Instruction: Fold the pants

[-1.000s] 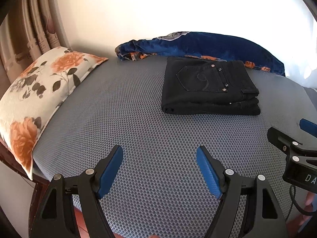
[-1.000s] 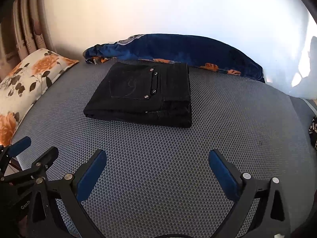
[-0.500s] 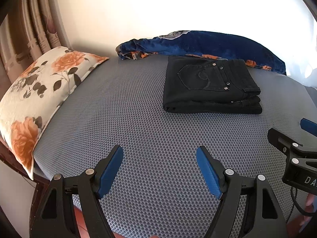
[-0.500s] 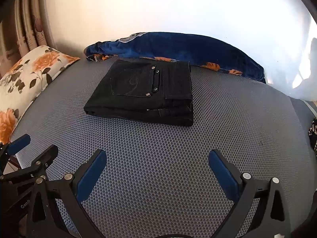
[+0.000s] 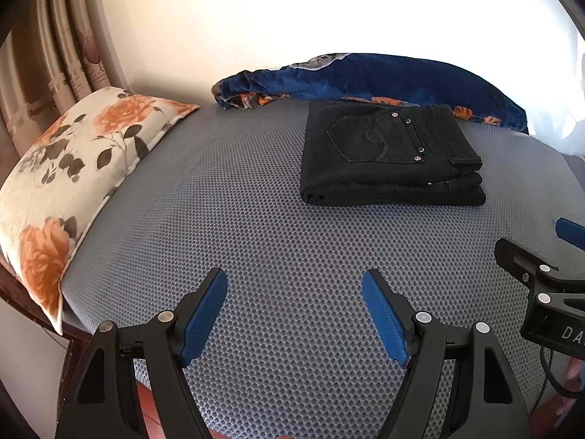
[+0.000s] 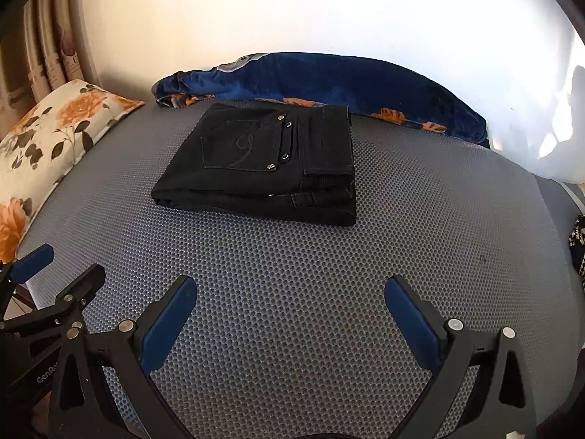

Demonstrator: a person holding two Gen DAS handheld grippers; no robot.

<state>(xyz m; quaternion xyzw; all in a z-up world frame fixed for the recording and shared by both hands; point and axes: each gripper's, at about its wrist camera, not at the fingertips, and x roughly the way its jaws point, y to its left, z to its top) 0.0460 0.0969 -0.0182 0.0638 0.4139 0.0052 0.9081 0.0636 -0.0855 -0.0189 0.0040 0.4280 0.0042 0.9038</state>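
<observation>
The left tool (image 5: 294, 294) hangs low over the near edge of a bed, its two blue pads spread wide apart with nothing between them. The right tool (image 6: 290, 303) sits just beside it in the same pose, pads apart and empty. Both are well back from the black pants (image 5: 389, 157), which lie folded into a neat stacked rectangle on the grey mesh mattress (image 5: 256, 219), back pocket facing up, near the far side of the bed. Judging by that tidy stack and the empty tools drawn clear of it, the folding looks finished. Just behind the pants, a crumpled blue blanket (image 5: 384, 77) with orange flowers runs along the wall. A flowered pillow (image 5: 73, 168) lies along the bed's left edge. The left view shows more of the pillow and the right tool's tip at its right border; the right view shows the folded layers at the waistband end of the stack and a small patterned cloth (image 6: 577, 245) at the bed's right edge.
</observation>
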